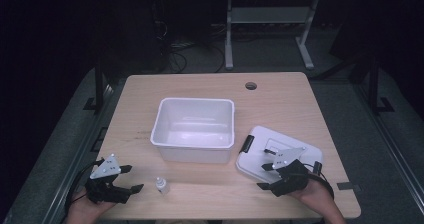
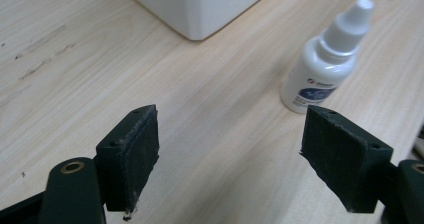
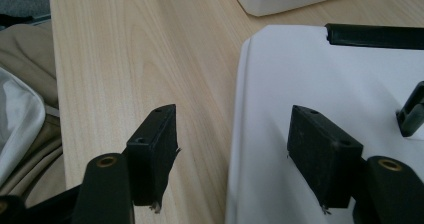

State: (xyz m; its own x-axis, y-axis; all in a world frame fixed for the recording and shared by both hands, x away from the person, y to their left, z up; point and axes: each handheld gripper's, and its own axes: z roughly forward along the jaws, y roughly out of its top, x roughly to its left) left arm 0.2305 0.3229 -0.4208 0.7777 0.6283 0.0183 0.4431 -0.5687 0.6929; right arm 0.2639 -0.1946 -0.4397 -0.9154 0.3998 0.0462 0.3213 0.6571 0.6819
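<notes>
Right claw (image 1: 268, 176) sits low over the near corner of the white lid (image 1: 280, 151), released: jaws spread, one pad over bare wood, the other over the lid's top, the lid's edge running between them. Nothing is pinched. That straddle reads as the right stance for gripping the edge, since a flat lid lying on the table gives no other purchase; I judge a lid pickup is the step in hand.

In the right gripper view the lid (image 3: 325, 109) lies flat under the right-hand jaw, with a black latch (image 3: 375, 34) ahead of the claw along the far edge. A second black clip shows at the right margin, partly cut off.

The open white bin (image 1: 195, 129) stands ahead and to the left of the right claw, its rim just clear of the lid. The lid lying beside the bin keeps the opening free for loading.

Left claw (image 1: 127, 179) rests near the table's front edge, also released, jaws wide and holding nothing. The small white dropper bottle (image 2: 325, 59) stands upright just ahead of its right-hand jaw, not between the pads, apart from both. In the high view the bottle (image 1: 161, 185) is just beside this claw, with the bin beyond it. The bottle is probably what goes in the bin.
</notes>
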